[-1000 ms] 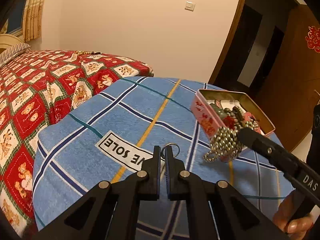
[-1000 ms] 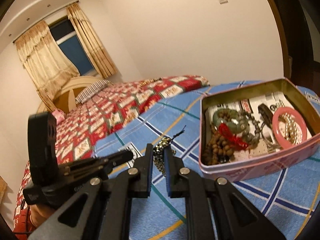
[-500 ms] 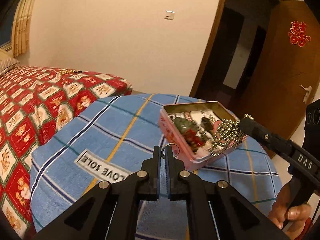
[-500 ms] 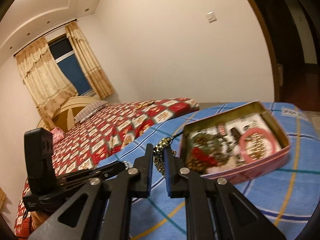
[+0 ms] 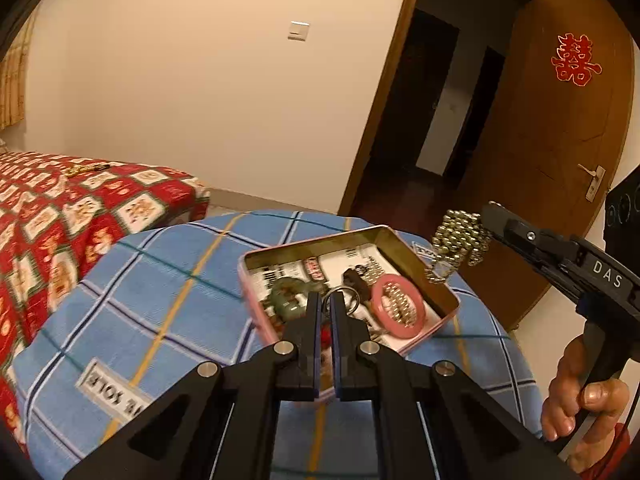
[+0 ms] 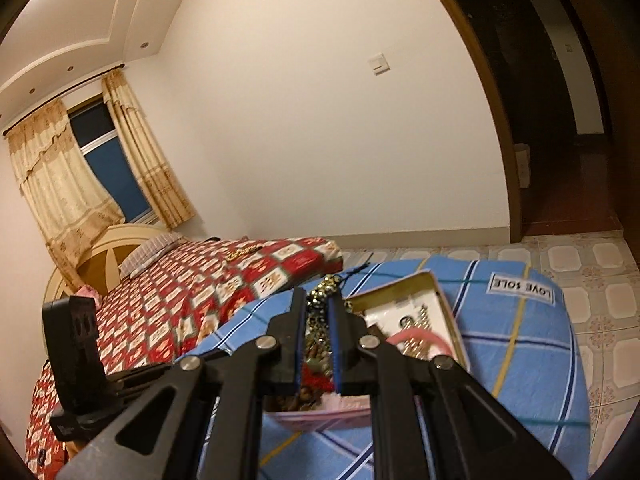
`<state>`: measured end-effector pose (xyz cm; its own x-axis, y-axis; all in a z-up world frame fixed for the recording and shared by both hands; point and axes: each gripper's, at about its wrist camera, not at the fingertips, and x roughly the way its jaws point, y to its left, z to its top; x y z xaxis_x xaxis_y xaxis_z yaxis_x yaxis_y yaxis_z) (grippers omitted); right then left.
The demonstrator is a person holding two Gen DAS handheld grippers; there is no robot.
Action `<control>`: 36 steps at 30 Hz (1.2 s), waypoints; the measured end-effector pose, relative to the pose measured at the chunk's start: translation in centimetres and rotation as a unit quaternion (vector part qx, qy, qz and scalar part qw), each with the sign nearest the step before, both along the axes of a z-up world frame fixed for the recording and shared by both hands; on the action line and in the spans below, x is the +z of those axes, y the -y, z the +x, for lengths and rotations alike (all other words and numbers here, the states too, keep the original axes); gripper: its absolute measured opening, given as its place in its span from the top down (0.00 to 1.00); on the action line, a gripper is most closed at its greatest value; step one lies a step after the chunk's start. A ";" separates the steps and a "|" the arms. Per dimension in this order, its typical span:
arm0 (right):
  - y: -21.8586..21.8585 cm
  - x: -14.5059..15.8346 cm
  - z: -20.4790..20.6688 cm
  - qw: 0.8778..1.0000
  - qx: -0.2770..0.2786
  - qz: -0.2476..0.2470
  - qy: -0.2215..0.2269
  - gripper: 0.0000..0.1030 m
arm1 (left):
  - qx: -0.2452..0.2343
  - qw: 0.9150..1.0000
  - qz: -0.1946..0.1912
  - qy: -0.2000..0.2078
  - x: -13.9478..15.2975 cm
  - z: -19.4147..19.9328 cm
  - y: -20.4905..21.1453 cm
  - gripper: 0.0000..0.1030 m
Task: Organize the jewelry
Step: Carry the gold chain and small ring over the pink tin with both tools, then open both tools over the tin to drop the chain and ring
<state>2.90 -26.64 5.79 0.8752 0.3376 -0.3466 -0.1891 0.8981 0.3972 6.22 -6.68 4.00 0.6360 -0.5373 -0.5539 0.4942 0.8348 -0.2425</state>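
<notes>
The rectangular pink metal tin [image 5: 434,330] has a gold-toned inner wall and a white printed lining. Inside lie a pink plastic bangle [image 5: 398,311] and a dull green stone bracelet [image 5: 285,300]. A silver-gold metal bead chain [image 5: 460,240] glints above it. The blue cloth [image 5: 160,280] carries navy, yellow and teal check lines. The bedspread [image 5: 60,216] is red patchwork with cream squares.

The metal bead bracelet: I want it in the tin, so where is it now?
In the left wrist view, the metal bead bracelet hangs from the right gripper, in the air above the far right corner of the open pink tin.
</notes>
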 end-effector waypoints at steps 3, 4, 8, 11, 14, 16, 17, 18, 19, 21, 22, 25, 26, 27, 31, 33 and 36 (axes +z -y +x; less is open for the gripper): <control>0.6 -0.4 0.8 1.000 -0.004 0.013 -0.003 0.87 | -0.009 1.000 0.000 -0.010 -0.5 0.7 1.5 0.97; 0.7 -0.8 1.2 1.000 -0.005 0.019 -0.006 0.87 | -0.011 1.000 0.001 -0.013 -0.7 0.9 2.0 0.97; 1.1 -2.2 2.2 0.999 -0.006 0.029 -0.021 0.87 | -0.019 0.999 0.018 -0.020 -1.9 1.1 3.6 0.97; 1.3 -3.3 2.8 0.999 0.001 0.040 -0.033 0.87 | -0.020 0.999 0.023 -0.033 -2.8 1.4 4.0 0.97; 1.1 -4.2 3.1 0.998 0.008 0.043 -0.043 0.87 | -0.020 0.999 0.030 -0.040 -3.4 1.8 4.3 0.97; 0.9 -4.7 3.4 0.998 0.013 0.043 -0.051 0.87 | -0.019 0.998 0.033 -0.046 -4.0 2.0 4.7 0.97; 0.9 -4.9 3.5 0.998 0.014 0.042 -0.054 0.87 | -0.018 0.998 0.034 -0.050 -4.3 2.1 4.9 0.97; 0.8 -5.1 3.6 0.997 0.015 0.039 -0.058 0.87 | -0.016 0.998 0.036 -0.054 -4.6 2.3 5.0 0.97; 0.7 -5.2 3.8 0.997 0.016 0.035 -0.062 0.87 | -0.014 0.998 0.038 -0.056 -4.8 2.4 5.2 0.97; 0.6 -5.7 4.2 0.997 0.018 0.027 -0.072 0.86 | -0.004 0.997 0.046 -0.060 -5.4 2.6 5.4 0.97; 0.6 -6.2 4.5 0.996 0.019 0.024 -0.081 0.83 | 0.001 0.997 0.051 -0.061 -5.6 2.7 5.4 0.97; 0.8 -6.8 4.9 0.995 0.012 0.017 -0.099 0.83 | 0.006 0.997 0.062 -0.053 -5.9 2.5 5.5 0.97; 1.0 -6.8 4.7 0.995 0.008 0.016 -0.098 0.83 | 0.006 0.996 0.065 -0.054 -5.9 2.5 5.5 0.97; 1.2 -6.7 4.5 0.995 0.003 0.016 -0.094 0.83 | 0.006 0.996 0.064 -0.056 -5.9 2.5 5.5 0.96; 1.8 -6.4 3.9 0.996 -0.011 0.021 -0.081 0.73 | 0.006 0.997 0.045 -0.065 -6.0 2.4 4.9 0.74; 1.9 -6.3 3.4 0.997 -0.026 0.008 -0.075 0.63 | -0.001 0.998 0.029 -0.055 -5.6 2.0 4.6 0.53; 2.1 -5.9 3.0 0.997 -0.044 -0.003 -0.063 0.57 | 0.013 0.999 0.030 -0.025 -4.8 1.0 4.0 0.28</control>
<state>5.86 -28.73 -0.12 0.8511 0.2579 -0.4572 -0.0578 0.9117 0.4067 7.20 -10.72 -0.82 0.6201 -0.4857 -0.6161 0.4614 0.8609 -0.2144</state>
